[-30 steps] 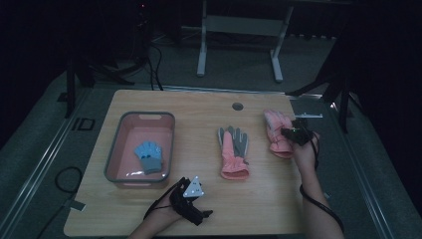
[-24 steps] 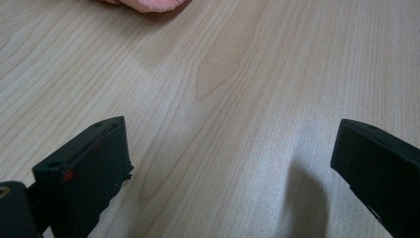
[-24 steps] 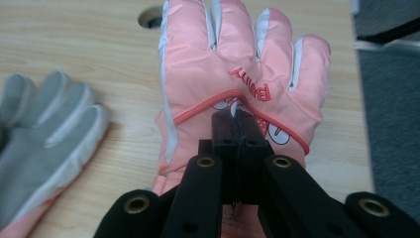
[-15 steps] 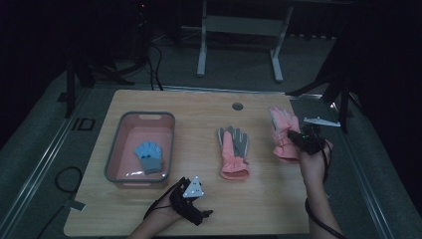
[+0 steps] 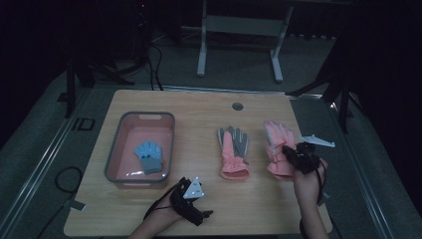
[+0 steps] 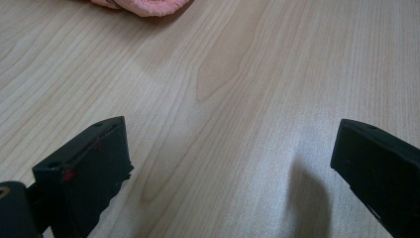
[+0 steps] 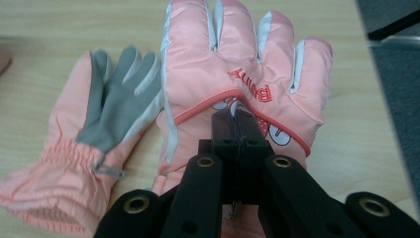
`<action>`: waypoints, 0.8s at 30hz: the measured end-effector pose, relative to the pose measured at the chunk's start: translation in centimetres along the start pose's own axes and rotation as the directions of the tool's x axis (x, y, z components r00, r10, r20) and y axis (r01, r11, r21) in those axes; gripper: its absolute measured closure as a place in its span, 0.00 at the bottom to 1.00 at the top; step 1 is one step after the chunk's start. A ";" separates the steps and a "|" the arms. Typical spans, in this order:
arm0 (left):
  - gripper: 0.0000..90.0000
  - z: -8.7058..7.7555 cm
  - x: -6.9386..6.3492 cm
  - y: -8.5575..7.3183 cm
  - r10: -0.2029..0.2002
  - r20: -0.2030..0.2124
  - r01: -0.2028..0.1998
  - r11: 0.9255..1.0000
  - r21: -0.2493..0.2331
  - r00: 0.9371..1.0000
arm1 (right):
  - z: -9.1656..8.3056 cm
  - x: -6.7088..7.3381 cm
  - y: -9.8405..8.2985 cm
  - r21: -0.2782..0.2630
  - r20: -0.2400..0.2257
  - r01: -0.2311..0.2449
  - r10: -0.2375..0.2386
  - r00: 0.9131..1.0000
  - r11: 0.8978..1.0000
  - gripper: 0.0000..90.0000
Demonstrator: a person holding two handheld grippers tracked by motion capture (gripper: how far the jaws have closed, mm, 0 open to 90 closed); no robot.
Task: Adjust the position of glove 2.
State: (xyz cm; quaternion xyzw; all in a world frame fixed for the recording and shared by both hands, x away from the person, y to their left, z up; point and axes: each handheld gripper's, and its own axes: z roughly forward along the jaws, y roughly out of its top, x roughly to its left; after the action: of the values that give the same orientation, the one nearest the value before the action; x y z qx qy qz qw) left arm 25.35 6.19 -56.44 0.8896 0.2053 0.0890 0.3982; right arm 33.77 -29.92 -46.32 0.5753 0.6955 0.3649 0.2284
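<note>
You are pinching the pink glove (image 7: 237, 94) at right of centre in your fully closed right tool (image 5: 293, 155), while your left tool (image 6: 225, 173) is waiting wide open and empty over the worktop (image 5: 209, 107), so next you are probably carrying it toward the pink bin (image 5: 115, 155) at left.

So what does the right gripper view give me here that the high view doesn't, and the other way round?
Right gripper view: the red lettering on the back of the pink glove, and the right gripper with its jaws shut on that glove's fabric.

High view: the pink bin holding a small blue glove, the left gripper resting near the table's front edge, and the person's forearms.

Both: the pink glove, the second glove lying grey palm up beside it, and the wooden table.
</note>
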 end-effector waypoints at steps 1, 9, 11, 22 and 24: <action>0.02 0.0 0.0 0.0 0.000 0.000 0.000 1.000 0.000 1.000 | 0.3 0.1 -0.3 0.010 -0.006 -0.005 0.005 1.000 1.000 0.99; 0.02 0.0 0.0 0.0 -0.001 0.000 0.001 1.000 -0.001 1.000 | 3.8 0.4 -1.3 0.062 0.009 0.017 -0.017 1.000 0.998 0.99; 0.02 0.1 0.0 0.0 -0.001 0.002 0.001 1.000 0.001 1.000 | 4.6 0.5 -1.2 0.077 0.018 0.021 -0.022 1.000 0.997 0.99; 0.02 0.1 0.0 0.0 0.001 0.005 -0.001 1.000 0.004 1.000 | 6.6 -0.2 -2.2 0.102 0.028 0.010 -0.013 1.000 0.995 0.89; 0.02 0.1 0.0 0.0 0.001 0.005 -0.001 1.000 0.004 1.000 | 6.5 -0.2 -2.1 0.089 0.019 0.028 -0.030 0.999 0.996 0.89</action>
State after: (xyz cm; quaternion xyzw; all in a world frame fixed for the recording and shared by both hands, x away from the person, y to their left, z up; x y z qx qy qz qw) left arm 25.32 6.14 -56.51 0.8908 0.2039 0.0865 0.3968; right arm 37.25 -28.71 -52.05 0.5785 0.7169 0.3243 0.2149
